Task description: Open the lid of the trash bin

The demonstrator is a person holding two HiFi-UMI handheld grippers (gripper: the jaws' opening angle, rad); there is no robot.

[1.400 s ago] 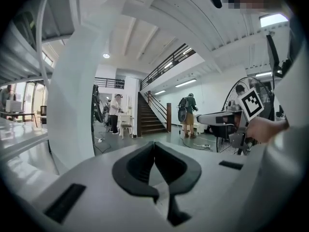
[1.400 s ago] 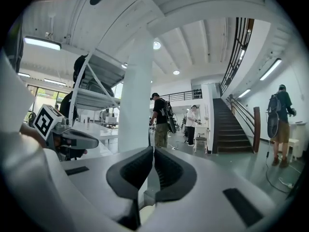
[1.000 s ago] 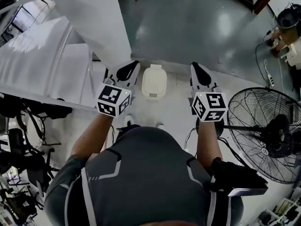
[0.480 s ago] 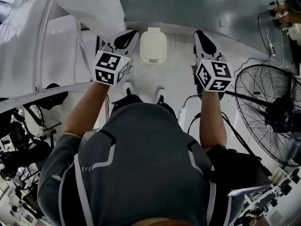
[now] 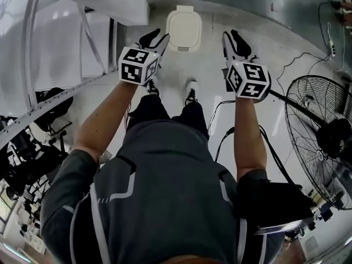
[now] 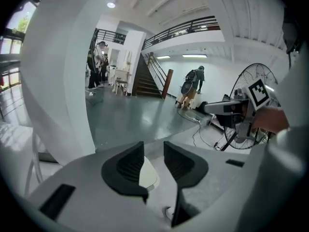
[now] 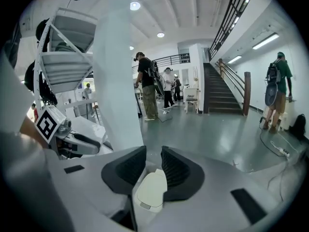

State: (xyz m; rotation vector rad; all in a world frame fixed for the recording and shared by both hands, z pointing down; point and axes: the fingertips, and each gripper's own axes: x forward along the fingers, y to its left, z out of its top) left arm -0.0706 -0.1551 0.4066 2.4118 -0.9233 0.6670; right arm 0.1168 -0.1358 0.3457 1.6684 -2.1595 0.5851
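Approach step; lid not yet touched.

- Trash bin (image 5: 183,32) stands on the floor (image 5: 214,87) ahead of the person's shoes (image 5: 190,92). It sits at the far edge of the pale floor strip, where the darker grey floor begins, near the foot of a white pillar (image 7: 113,81).
- Its cream lid (image 7: 152,187) lies flat and closed.
- Left gripper (image 5: 155,37) hangs short of the bin and off its left side; right gripper (image 5: 235,37) hangs off its right side. Both are clear of the bin, neither touching.
- Jaws of both grippers have just been opening. In each gripper view the dark pads stand partly apart with nothing gripped. The bin shows through the gap but lies on the floor beyond, not between the pads.

Judgement: this is the reach-in before contact.

Next move calls for bringing one gripper down to the lid's near edge, where a small tab seems to sit, though the view is too small to be sure of its form. The open pads would then go around or under that edge and swing the lid up about its far hinge side. The other gripper may need to steady the body, since a light bin could slide on smooth floor.
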